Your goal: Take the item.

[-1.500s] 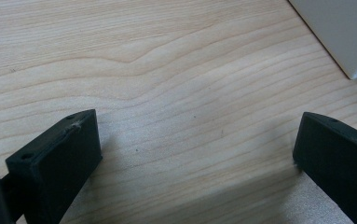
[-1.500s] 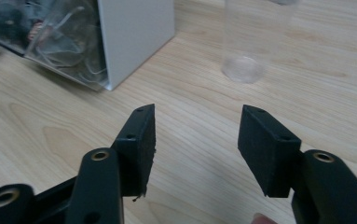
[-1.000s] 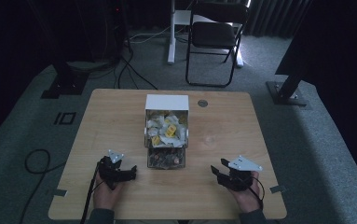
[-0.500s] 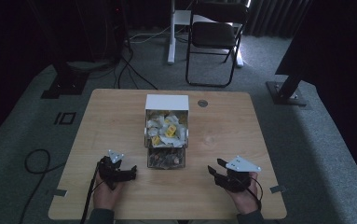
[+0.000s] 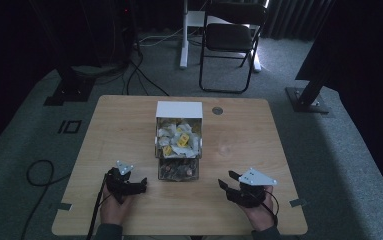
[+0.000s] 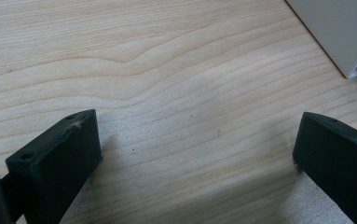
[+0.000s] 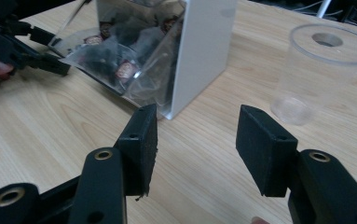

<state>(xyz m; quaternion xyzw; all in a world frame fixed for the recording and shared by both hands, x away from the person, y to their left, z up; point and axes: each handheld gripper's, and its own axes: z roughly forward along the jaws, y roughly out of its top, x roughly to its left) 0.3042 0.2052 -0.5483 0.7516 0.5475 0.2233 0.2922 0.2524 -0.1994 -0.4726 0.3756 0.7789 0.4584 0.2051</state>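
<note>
Resting low over the wooden desk (image 5: 129,130), the left claw (image 5: 140,186) sat at the near left, held in the person's left hand (image 5: 111,207), its jaws spread wide with only bare wood between them in the left gripper view. The right claw (image 5: 226,181) sat at the near right, held in the right hand (image 5: 260,216), grey plate on top; its jaws stood parted with nothing between them, and they had just opened a little further.

A white dispenser box (image 5: 179,111) stood at the middle of the desk, between the two claws and slightly beyond them. Its clear front bin (image 5: 178,142) was packed with small packets, some white and some yellow, and a lower clear tray (image 5: 178,171) held darker packets. In the right gripper view the box's white side wall (image 7: 204,51) rose just beyond the jaws, and a clear plastic cup (image 7: 318,74) stood upright to its right, apart from it. A folding chair (image 5: 231,42) stood on the floor beyond the desk.
</note>
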